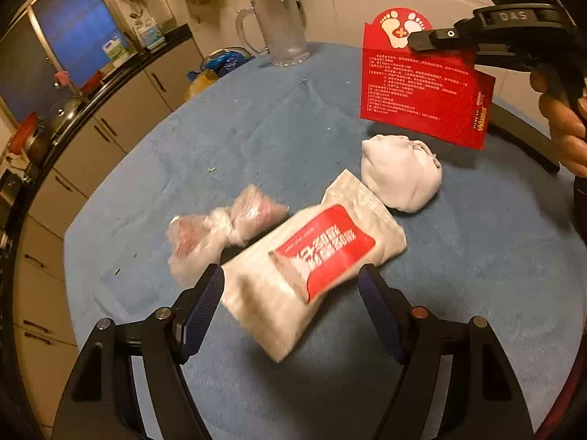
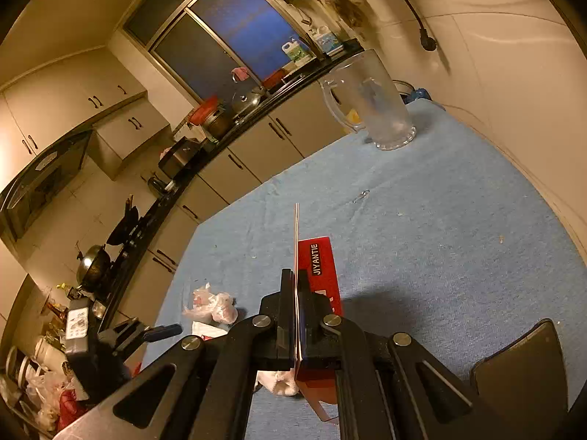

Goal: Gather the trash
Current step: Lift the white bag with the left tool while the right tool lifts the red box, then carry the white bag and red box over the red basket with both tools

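We see the tissue pack low in the centre of the left view, lying on the blue cloth, framed by our left claw, whose jaws gape wide with pads clear of it, likely lined up to grab. The wrapper lies left, the wad above right. Our right claw, clamped shut, pinches the red card upright at upper right, keeping it off the table.

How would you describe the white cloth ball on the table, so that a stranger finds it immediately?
Start at the blue table cloth. Below the red box, which the right gripper holds up, lies the white cloth ball, at the far end of the tissue pack. It alone is round, plain and without print or plastic.
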Motion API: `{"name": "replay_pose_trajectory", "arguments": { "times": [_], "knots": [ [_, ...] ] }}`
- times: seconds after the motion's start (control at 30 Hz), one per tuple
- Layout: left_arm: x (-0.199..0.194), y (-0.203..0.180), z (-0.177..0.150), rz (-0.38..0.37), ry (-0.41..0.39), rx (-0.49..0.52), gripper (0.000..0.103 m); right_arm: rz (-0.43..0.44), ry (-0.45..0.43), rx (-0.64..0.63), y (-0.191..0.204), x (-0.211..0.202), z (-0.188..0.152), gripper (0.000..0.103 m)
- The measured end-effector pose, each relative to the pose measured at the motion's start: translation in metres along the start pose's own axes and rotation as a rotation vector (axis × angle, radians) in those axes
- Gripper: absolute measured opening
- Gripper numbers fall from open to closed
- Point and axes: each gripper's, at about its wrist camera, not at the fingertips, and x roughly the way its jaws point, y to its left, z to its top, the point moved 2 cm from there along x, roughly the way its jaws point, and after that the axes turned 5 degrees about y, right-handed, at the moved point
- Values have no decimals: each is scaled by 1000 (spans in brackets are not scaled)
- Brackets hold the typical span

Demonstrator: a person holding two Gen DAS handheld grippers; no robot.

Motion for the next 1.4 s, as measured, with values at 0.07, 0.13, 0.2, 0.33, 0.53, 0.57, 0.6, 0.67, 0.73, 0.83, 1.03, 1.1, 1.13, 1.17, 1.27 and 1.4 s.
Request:
{"name": "replay_pose_trajectory", "arguments": {
  "times": [0.07,0.13,0.2,0.33,0.53,0.57,0.6,0.67,0.73,0.83,1.03,1.1,1.13,1.17,1.27,1.4],
  "knots": [
    [5,2,7,0,-5,-2,74,1,0,-2,0,0,0,2],
    [17,-1,13,-1,10,10,74,2,2,2,-1,1,1,2],
    [28,-7,14,-6,28,31,74,0,8,5,-3,3,1,2],
    [39,-11,14,28,28,1,43,0,18,5,-3,5,1,2],
    [28,-6,5,22,-15,-132,31,7,5,4,-1,2,2,2],
    [25,-7,2,21,-22,-143,31,6,2,2,-1,1,2,2],
    [20,-7,-2,15,-33,-168,31,6,-3,-1,0,0,2,2],
    [9,-6,-9,-15,-56,-226,31,17,-18,-7,2,-4,2,2],
    [-3,-5,-17,-29,-81,-273,31,29,-36,-15,5,-8,3,2],
    [-26,-4,-30,-21,-132,-343,31,70,-67,-28,9,-16,4,2],
    [-62,0,-68,-66,-224,-499,31,178,-37,-8,23,-17,-2,2],
    [-71,1,-79,-58,-238,-518,31,206,-20,-13,32,-17,-8,2],
    [-76,2,-84,-55,-243,-527,31,211,-15,-19,37,-17,-11,2],
    [-80,3,-90,-52,-248,-536,31,220,-7,-29,44,-17,-16,2],
    [-96,4,-107,-34,-259,-557,31,247,16,-57,65,-16,-29,2],
    [-111,8,-130,-3,-277,-597,31,273,47,-98,92,-12,-44,2]
  ]
}}
